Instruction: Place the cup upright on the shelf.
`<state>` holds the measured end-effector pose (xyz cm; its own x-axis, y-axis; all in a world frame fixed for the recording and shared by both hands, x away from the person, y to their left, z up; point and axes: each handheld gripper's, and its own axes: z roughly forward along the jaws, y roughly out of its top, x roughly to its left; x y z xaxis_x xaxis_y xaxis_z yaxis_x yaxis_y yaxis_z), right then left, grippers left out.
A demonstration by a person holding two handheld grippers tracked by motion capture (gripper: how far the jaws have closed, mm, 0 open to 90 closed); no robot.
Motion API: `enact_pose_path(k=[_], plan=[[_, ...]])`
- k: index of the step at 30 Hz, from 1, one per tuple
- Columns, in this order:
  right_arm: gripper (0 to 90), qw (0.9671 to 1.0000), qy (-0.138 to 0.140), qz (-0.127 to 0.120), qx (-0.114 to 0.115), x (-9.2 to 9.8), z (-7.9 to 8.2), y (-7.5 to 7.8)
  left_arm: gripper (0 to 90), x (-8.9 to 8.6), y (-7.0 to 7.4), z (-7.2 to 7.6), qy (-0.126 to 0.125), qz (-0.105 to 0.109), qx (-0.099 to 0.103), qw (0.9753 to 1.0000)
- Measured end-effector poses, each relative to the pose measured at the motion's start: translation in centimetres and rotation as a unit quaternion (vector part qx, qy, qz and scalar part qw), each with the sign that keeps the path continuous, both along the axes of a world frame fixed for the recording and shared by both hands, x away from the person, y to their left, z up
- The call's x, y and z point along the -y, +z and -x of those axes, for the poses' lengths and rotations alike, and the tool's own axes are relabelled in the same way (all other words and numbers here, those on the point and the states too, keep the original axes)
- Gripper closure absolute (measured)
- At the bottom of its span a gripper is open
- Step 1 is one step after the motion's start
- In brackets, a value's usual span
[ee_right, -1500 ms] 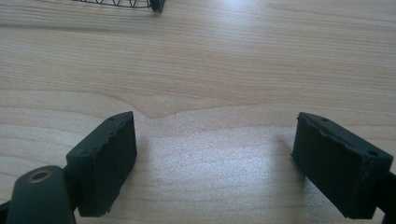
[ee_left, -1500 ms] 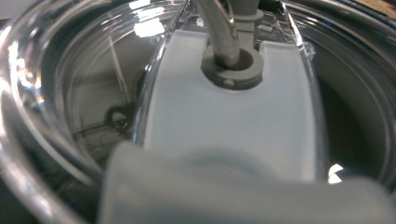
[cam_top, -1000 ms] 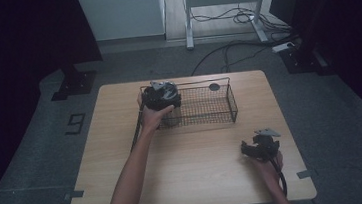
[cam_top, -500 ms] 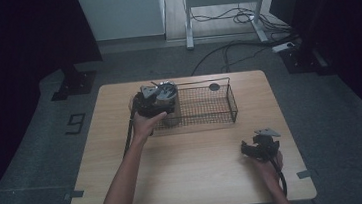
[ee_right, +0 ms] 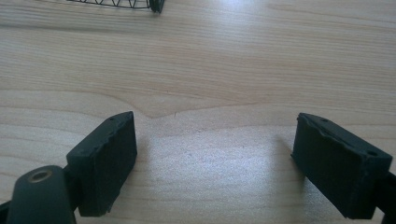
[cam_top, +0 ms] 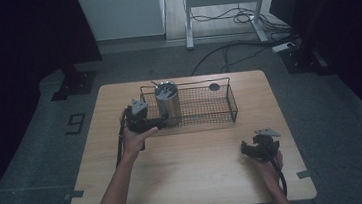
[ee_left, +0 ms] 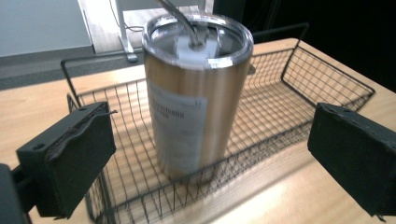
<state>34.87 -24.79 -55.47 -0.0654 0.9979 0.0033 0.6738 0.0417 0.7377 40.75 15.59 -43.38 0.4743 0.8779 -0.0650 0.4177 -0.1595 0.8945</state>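
1. Steel tumbler (cam_top: 167, 103) with a lidded top and straw stands upright at the left end of the wire basket (cam_top: 220, 109), on the wooden worktop (cam_top: 190, 171).
2. Left tool (cam_top: 147, 123) now sits just outside the basket's left front corner, jaws spread wide and empty; half a second ago it was over the tumbler.
3. From the left tool's own camera, the tumbler (ee_left: 196, 88) stands free between the open jaws, untouched.
4. This suggests the tumbler has been set down and released, so the placing looks complete.
5. Right tool (cam_top: 259, 147) rests near the worktop's right front, unchanged, jaws apart, holding nothing.
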Motion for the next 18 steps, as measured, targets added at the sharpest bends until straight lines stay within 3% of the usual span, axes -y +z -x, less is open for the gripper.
enact_pose_path(k=[13, 18], plan=[[13.5, 1.0000, 0.000, 0.002, 0.000, 0.0, 0.0, 0.0, 4.2, -3.3, -2.6, 5.5, -0.008, 0.012, -0.028, 0.9995], [13.6, 1.0000, -0.001, 0.003, 0.001, -0.1, 0.0, 0.0, 4.9, -4.3, -4.4, 7.5, 0.000, 0.013, -0.043, 0.9990]])
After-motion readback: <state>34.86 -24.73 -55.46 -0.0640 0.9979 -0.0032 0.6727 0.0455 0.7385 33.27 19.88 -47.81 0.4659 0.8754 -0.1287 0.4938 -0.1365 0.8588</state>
